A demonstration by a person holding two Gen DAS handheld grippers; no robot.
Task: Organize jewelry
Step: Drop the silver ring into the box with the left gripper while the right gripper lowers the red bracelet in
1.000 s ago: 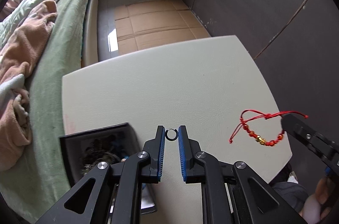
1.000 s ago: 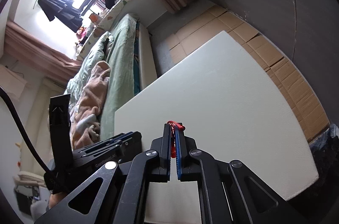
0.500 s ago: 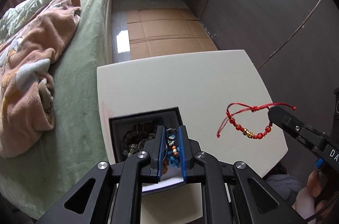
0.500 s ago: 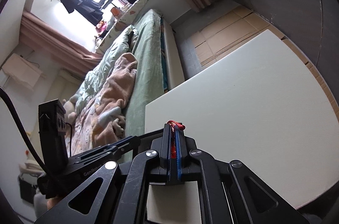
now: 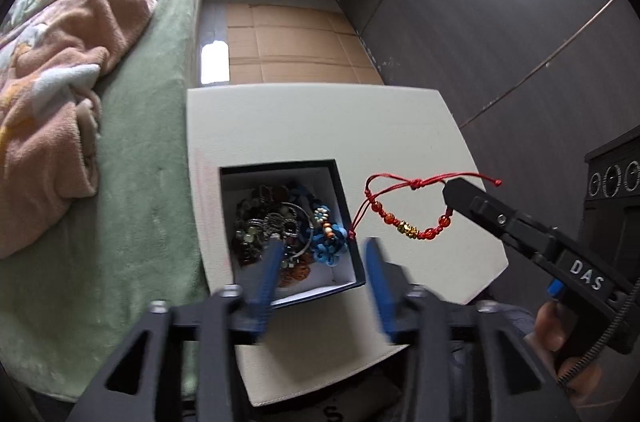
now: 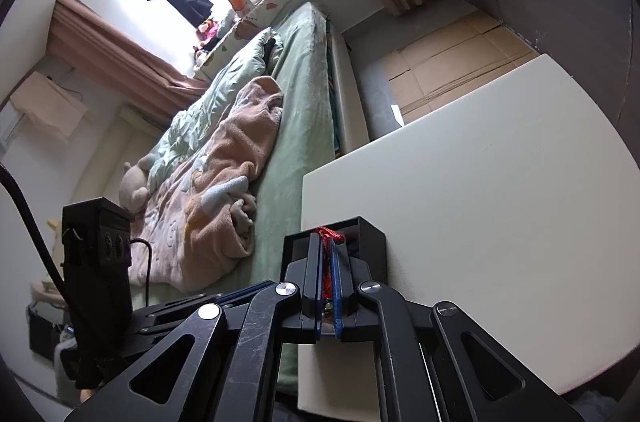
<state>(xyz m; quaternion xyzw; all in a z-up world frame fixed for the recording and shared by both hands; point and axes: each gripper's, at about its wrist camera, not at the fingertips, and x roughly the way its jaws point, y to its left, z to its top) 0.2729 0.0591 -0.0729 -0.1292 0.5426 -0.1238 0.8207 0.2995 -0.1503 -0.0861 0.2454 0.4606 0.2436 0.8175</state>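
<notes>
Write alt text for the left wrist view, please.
The left hand-held gripper, jaws opening with nothing between them, hangs over an open black box full of jewelry on a white table. Beside it, the right hand-held gripper holds up a red beaded bracelet.

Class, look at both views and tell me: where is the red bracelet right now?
In the left wrist view the red bracelet hangs from the right tongs, above the table, just right of the box.
</notes>
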